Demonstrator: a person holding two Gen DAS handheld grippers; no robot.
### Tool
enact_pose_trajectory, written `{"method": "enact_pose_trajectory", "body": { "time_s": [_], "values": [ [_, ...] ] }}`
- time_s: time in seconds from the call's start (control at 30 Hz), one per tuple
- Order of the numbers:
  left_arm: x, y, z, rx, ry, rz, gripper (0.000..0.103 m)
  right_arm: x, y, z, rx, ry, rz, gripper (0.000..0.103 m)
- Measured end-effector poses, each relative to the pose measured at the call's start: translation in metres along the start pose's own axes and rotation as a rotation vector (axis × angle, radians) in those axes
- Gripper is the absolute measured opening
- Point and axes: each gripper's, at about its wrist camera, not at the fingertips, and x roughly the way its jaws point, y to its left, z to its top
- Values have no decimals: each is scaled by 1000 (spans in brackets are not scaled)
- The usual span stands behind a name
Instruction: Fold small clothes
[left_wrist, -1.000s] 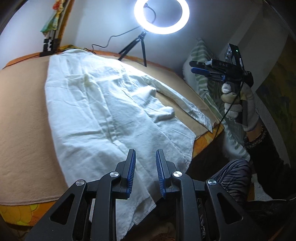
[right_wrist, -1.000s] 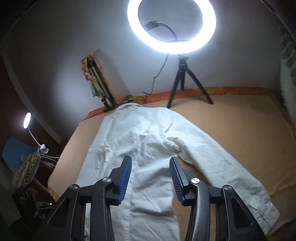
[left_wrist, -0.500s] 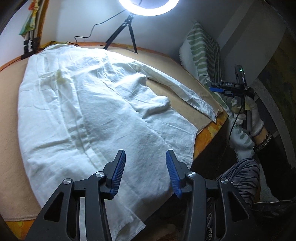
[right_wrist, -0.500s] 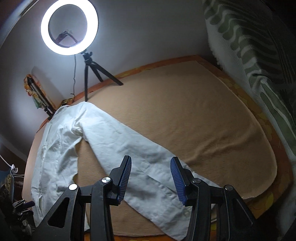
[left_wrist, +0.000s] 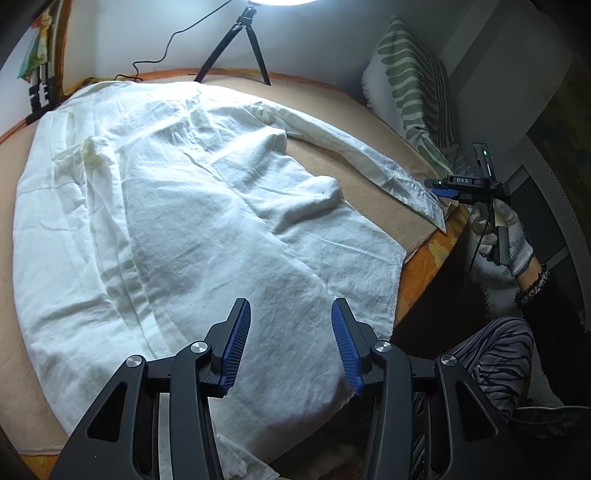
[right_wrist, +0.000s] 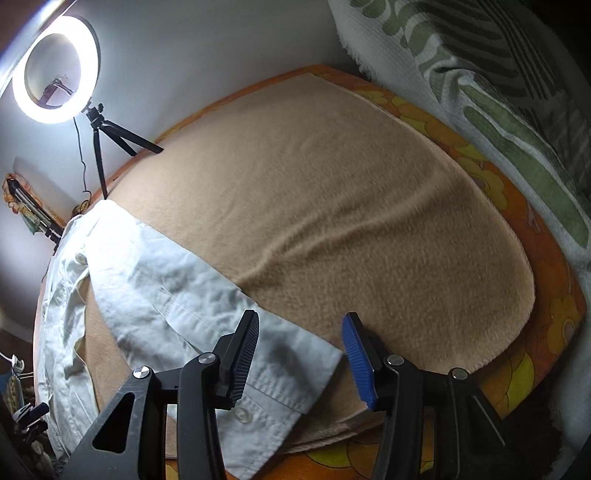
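White shirt (left_wrist: 177, 221) spread on a bed's tan blanket (right_wrist: 351, 206).
The shirt lies flat, one sleeve (right_wrist: 207, 310) stretched toward the bed's edge. The left hand-held gripper (left_wrist: 291, 343) hovers spread over the hem, pinching nothing; the right hand-held gripper (right_wrist: 300, 352) hangs spread over the sleeve cuff (right_wrist: 273, 391), empty.
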Motion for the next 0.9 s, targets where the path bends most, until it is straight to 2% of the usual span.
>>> {"method": "enact_pose_trajectory", "body": {
  "time_s": [0.13, 0.2, 0.3, 0.37, 0.43, 0.53, 0.67, 0.9],
  "values": [
    [6, -7, 3, 11, -7, 9, 44, -3, -7, -3, 15, -4, 9, 49],
    [9, -10, 5, 7, -13, 15, 44, -4, -8, -5, 12, -2, 10, 43],
    [14, -11, 8, -11, -24, 1, 44, -6, -8, -9, 0, 3, 20, 31],
    [18, -13, 11, -28, -27, -12, 44, -8, -9, -13, -6, 3, 25, 8],
    [22, -16, 15, -39, -28, -26, 44, -11, -7, -16, -4, -6, 44, 3],
    [28, -20, 21, -57, -28, -54, 44, -26, -2, -22, 6, -49, 75, 1],
    [33, -24, 28, -86, -42, -90, 44, -51, 18, -31, -20, -97, 160, 1],
    [44, -30, 40, -167, -68, -181, 44, -75, 80, -58, -162, -126, 313, 1]
  ]
}}
